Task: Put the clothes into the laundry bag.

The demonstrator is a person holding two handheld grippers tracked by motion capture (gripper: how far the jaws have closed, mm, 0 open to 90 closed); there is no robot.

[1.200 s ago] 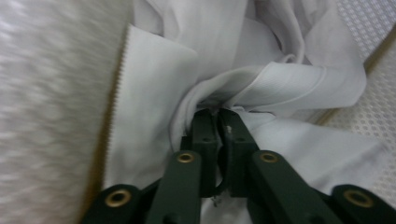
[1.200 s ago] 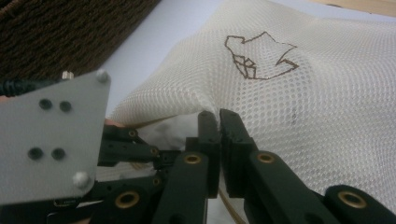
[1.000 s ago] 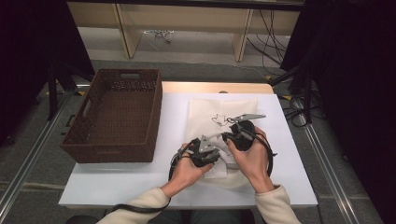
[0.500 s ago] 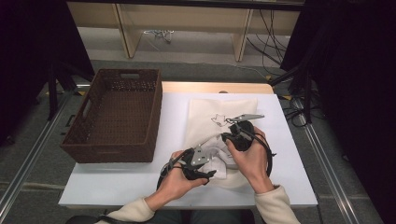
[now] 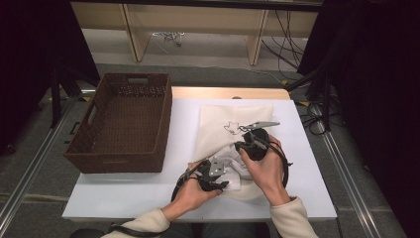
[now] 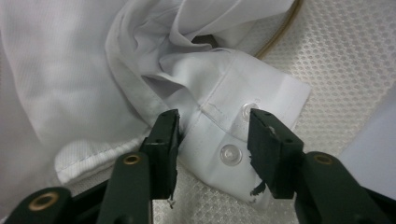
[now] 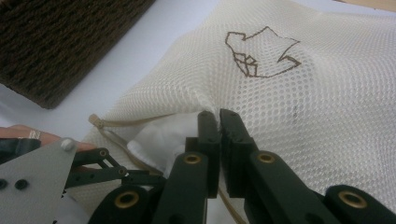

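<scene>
Cloth this soft sags and slips, so the white shirt [image 6: 140, 70], spilling from the mesh bag [image 7: 303, 93] mouth at the table's [image 5: 148, 193] six o'clock edge, wants gripping by its stiffer buttoned cuff [image 6: 243, 121]. The left gripper [image 6: 212, 140] has just been narrowing, jaws half-open astride that cuff without pressing. The right gripper [image 7: 218, 122] is clamped on the bag's rim.

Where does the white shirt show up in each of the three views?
High view: white shirt bunched at the mesh bag's near end, between both hands.
Left gripper view: its buttoned cuff lies centre, between the jaws.
Right gripper view: a white fold at lower centre, inside the bag's mouth.
Shared landmark: the cream mesh bag.
</scene>
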